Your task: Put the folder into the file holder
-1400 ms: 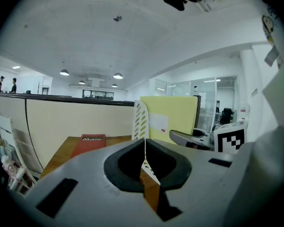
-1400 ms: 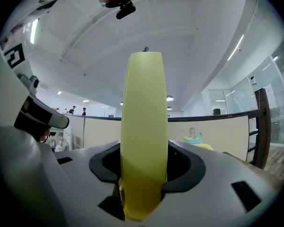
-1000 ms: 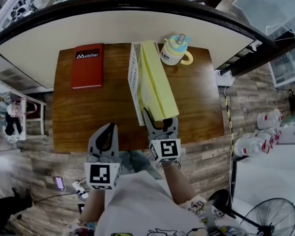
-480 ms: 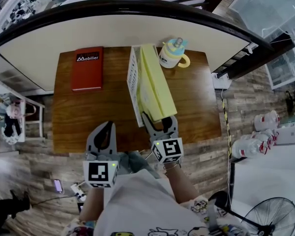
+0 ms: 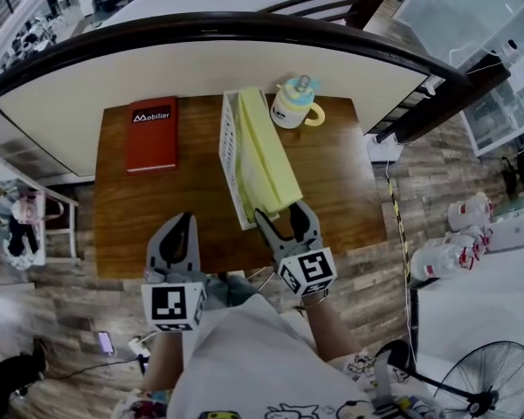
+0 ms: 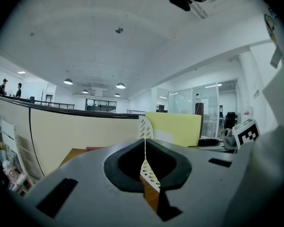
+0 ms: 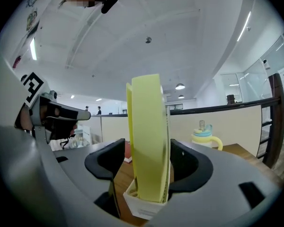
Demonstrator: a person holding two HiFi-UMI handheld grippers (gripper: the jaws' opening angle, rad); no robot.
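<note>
I'm looking at the pale yellow folder (image 5: 264, 160) standing on edge in the white slotted holder (image 5: 230, 147) on the tabletop (image 5: 148, 212). My right hand-held gripper (image 5: 282, 223) has just been opening: its jaws are straddling the folder's near end without pressing it. My left hand-held gripper (image 5: 182, 225) is hovering closed and empty.

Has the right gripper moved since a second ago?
Yes: the right gripper drew slightly back toward the table's near edge, judged against the folder in the holder. Its jaws have just been opening, the folder's end between them, unpressed.
</note>
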